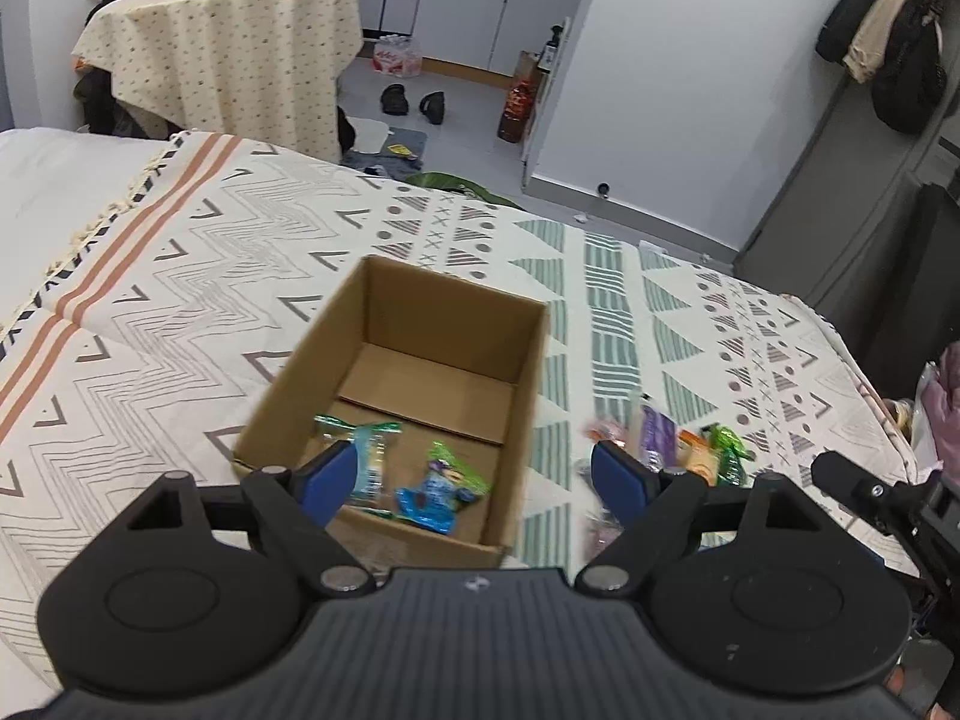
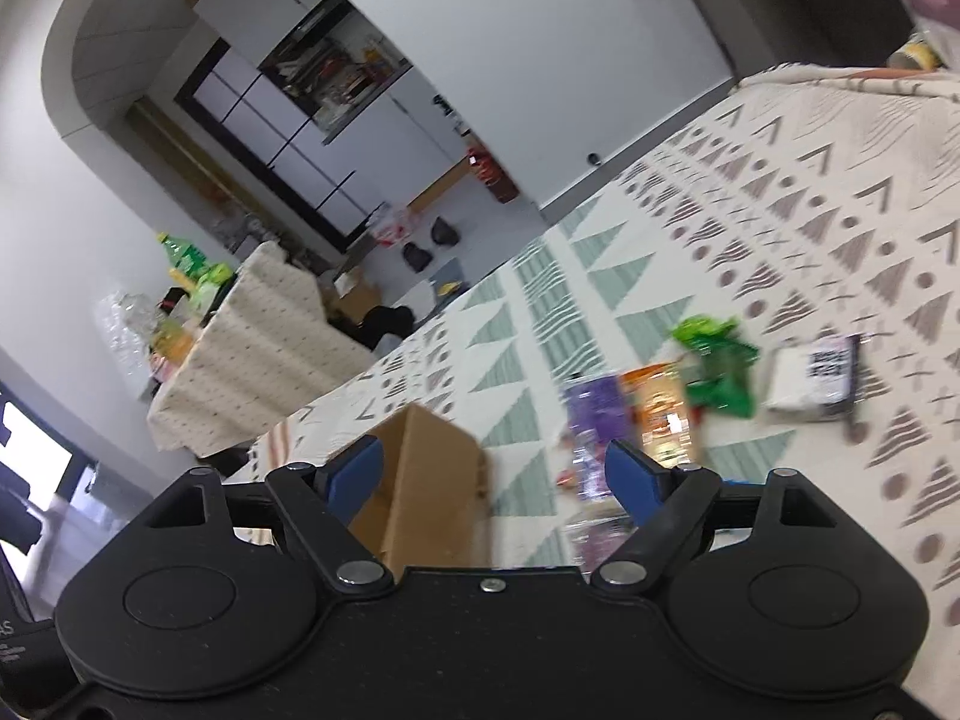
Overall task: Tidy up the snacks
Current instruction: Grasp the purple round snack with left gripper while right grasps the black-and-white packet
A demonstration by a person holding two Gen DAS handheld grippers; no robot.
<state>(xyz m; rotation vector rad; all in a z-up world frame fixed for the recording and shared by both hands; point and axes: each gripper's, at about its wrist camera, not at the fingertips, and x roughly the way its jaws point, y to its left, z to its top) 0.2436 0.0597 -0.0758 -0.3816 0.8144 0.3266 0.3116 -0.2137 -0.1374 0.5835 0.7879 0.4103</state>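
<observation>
An open cardboard box (image 1: pixel 528 360) sits on the patterned blanket, and two wrapped snacks lie in it: a green-and-white one (image 1: pixel 366 450) and a blue one (image 1: pixel 435 495). My left gripper (image 1: pixel 477 474) hovers open over the box's near end, nothing between its blue pads (image 1: pixel 327 474). To the right of the box lies a loose pile of snacks (image 1: pixel 672 444). In the right wrist view my right gripper (image 2: pixel 498 468) is open and empty above the blanket, the box (image 2: pixel 432 486) at its left finger and a purple packet (image 2: pixel 594 414), an orange packet (image 2: pixel 660 411), a green packet (image 2: pixel 717 369) and a white packet (image 2: pixel 810 381) ahead.
The blanket (image 1: pixel 180 276) covers a bed whose far edge drops to a tiled floor. A cloth-covered table (image 1: pixel 228 54) with bottles stands beyond, plus slippers (image 1: pixel 414 102) and a bottle (image 1: pixel 519 102) on the floor. The other gripper's dark body (image 1: pixel 870 492) shows at the right.
</observation>
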